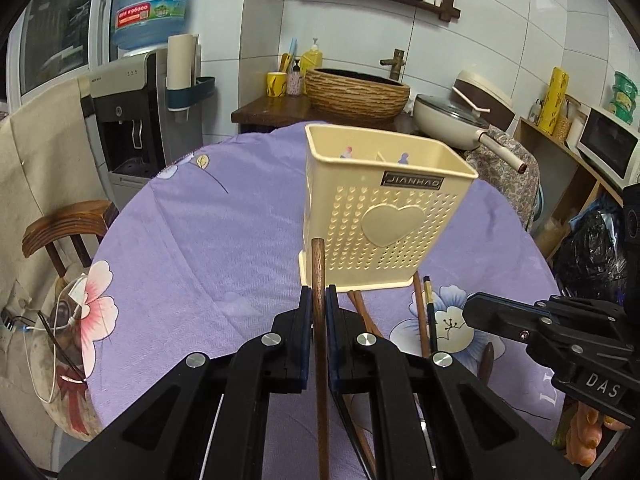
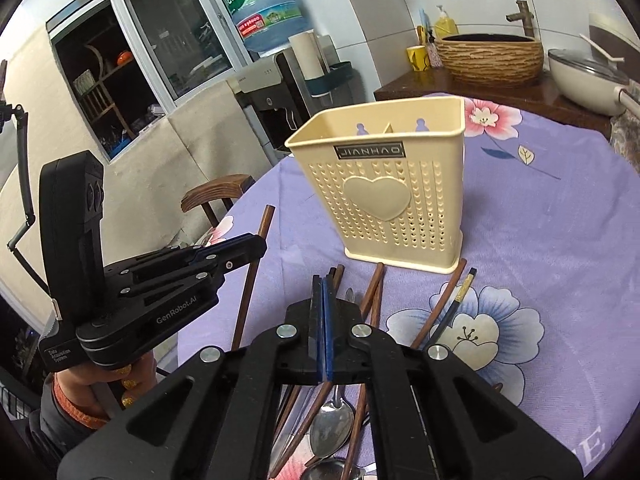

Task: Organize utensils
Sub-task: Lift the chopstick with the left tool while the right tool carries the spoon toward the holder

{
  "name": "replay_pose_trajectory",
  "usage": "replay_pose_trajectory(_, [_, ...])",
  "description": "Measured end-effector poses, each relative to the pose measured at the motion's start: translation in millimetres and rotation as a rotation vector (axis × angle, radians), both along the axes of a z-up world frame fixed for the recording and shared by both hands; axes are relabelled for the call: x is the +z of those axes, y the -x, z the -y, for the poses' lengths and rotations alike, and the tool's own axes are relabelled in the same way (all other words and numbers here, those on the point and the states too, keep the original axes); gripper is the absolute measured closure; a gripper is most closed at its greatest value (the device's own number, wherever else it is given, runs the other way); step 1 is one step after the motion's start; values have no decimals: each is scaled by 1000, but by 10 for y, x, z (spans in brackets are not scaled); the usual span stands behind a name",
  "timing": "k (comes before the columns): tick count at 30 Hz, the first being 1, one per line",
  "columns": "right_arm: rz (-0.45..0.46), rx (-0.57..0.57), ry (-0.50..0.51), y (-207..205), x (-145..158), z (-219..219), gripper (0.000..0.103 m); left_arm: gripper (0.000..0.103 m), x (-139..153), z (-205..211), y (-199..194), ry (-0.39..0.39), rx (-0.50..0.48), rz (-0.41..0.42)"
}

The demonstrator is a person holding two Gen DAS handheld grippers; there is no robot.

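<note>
Lilac floral tablecloth covers a round kitchen table. On it the cream perforated plastic holder, heart-embossed, looks empty, so sorting has barely begun. Left gripper clamps one dark wooden chopstick; right gripper is closed, seemingly empty, above loose chopsticks and steel spoons.

Cream, lilac and dark wood

My fingers are black with blue pads; the chopstick between them is dark reddish-brown. The utensil holder is pale cream, dotted with tiny heart-shaped holes around one big plain heart. The tabletop cloth is lilac with white and pink flowers. One chopstick is black with a gold band; the spoon is silver.
</note>
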State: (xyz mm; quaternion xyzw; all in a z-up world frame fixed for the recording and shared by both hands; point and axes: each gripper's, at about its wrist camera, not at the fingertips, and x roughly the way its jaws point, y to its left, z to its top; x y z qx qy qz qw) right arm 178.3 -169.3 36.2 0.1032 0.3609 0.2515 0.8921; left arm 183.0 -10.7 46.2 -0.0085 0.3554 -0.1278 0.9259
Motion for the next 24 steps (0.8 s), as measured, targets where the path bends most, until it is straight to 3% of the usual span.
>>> replay_pose_trajectory(13, [25,6,5,91,190,55,102,96,225,-78,145,10,4,55])
replay_pose_trajectory(16, [23,-4,29,77,134,37,102,96,231,-78,155,13,7,56])
replay_pose_trajectory(24, [-88,-26,73,-189,-286,-42,100,96,269,-133,176,13,17,65])
